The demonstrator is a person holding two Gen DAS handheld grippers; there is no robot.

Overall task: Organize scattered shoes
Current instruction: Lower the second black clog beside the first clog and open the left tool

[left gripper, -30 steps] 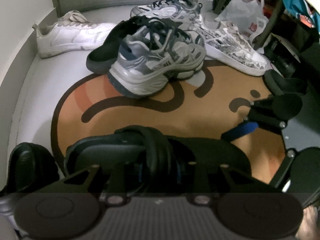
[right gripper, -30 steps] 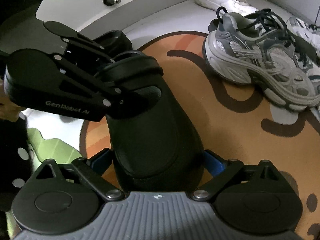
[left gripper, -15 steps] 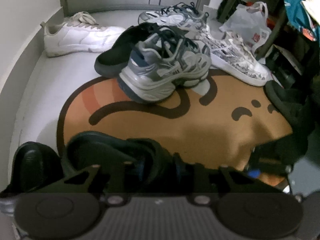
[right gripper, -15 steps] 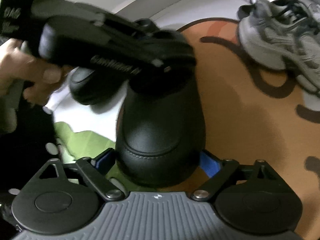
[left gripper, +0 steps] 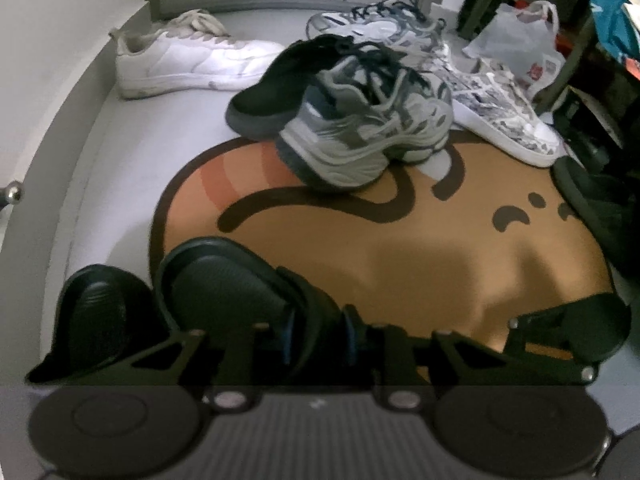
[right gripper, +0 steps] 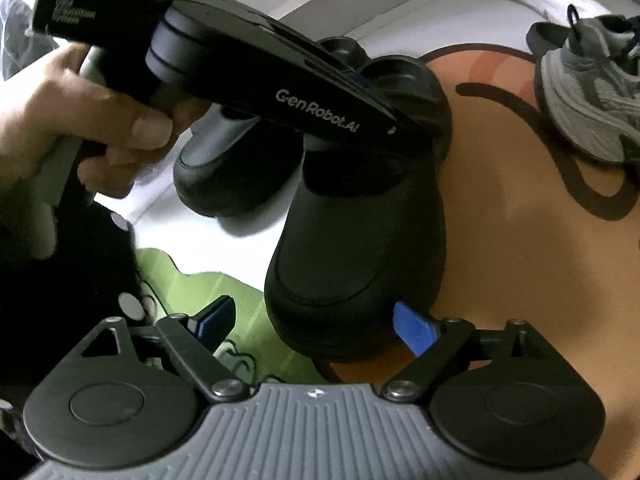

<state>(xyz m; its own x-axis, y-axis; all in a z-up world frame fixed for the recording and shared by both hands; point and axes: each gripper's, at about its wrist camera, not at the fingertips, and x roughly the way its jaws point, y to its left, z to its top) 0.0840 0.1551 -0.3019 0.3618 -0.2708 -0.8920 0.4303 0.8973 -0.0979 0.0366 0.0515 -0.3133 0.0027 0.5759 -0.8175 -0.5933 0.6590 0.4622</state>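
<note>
Between right hand-held gripper [right gripper: 314,326] fingers, black clog [right gripper: 360,240] toe sitting, jaws opening, unclamped. Left hand-held gripper [left gripper: 316,340] gripping clog strap. Aligning beside matching clog [right gripper: 224,168]; keeping toes level.

Bare orange mat [left gripper: 400,256] ahead; grey sneaker [left gripper: 368,128] beyond.

My right claw [right gripper: 314,322] has blue pads on black linkage arms with silver screws and a ribbed grey base. My left claw [right gripper: 360,80] is black, lettered "GenRobot.AI" and "DAS", its grey handle in my bare hand [right gripper: 80,120].
</note>
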